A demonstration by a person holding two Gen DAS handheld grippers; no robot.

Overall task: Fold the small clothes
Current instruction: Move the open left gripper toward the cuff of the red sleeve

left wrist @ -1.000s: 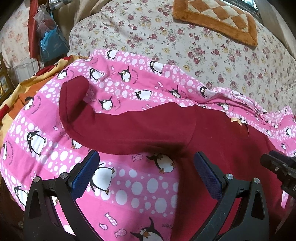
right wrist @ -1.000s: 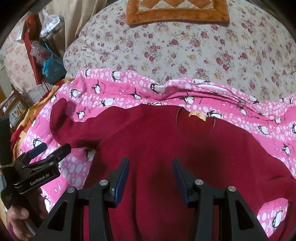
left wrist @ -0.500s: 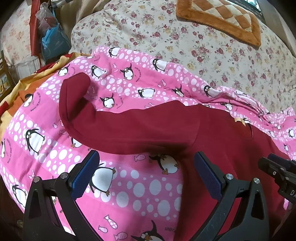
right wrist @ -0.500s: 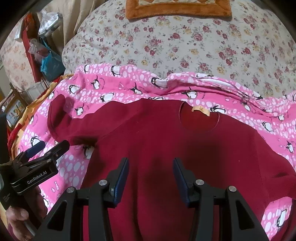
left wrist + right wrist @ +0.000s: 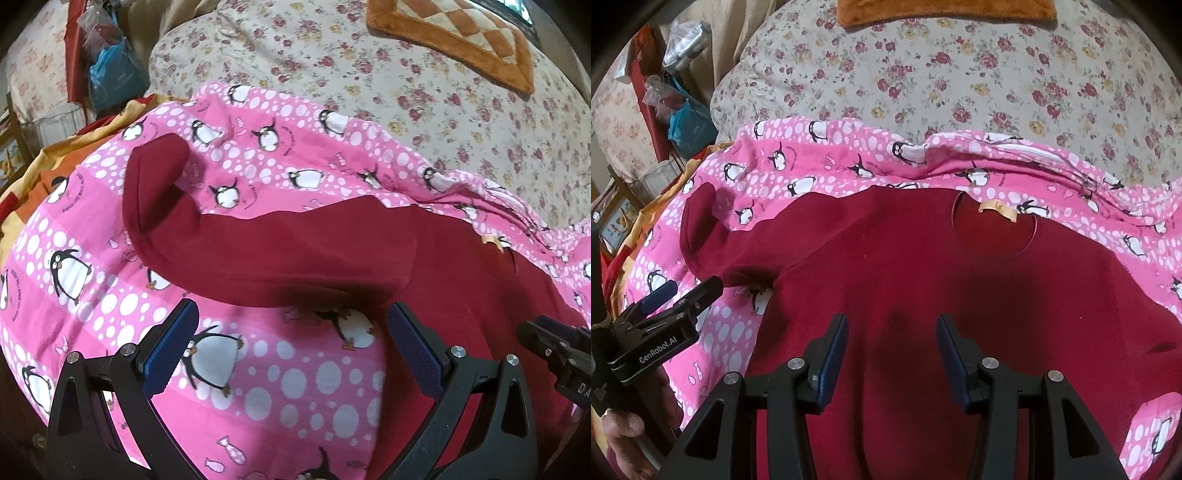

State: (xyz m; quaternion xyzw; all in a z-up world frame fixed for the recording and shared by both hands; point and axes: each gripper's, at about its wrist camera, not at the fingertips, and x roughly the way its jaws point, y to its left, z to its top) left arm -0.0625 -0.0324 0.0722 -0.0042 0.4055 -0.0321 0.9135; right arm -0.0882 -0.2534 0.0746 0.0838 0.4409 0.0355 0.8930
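A dark red long-sleeved top (image 5: 923,266) lies spread flat, front up, on a pink penguin-print blanket (image 5: 849,147); a yellow label (image 5: 996,211) shows in its neck hole. Its left sleeve (image 5: 258,254) stretches out to the left, the cuff curled upward. My left gripper (image 5: 291,332) hovers open above the blanket just below that sleeve's armpit, nothing between its fingers. My right gripper (image 5: 892,332) hangs open over the middle of the top's body, also with nothing in it. The left gripper (image 5: 681,297) shows at the left edge of the right wrist view, and a hand (image 5: 624,439) holds it.
The blanket lies on a floral bed cover (image 5: 369,74) with an orange checked mat (image 5: 461,37) at the far side. Bags and clutter (image 5: 107,66) stand beyond the bed's left edge. Yellow-orange cloth (image 5: 33,177) peeks from under the blanket at left.
Both views have drifted only slightly; the top sits a little lower in the frames. The top and both grippers' jaws look unchanged.
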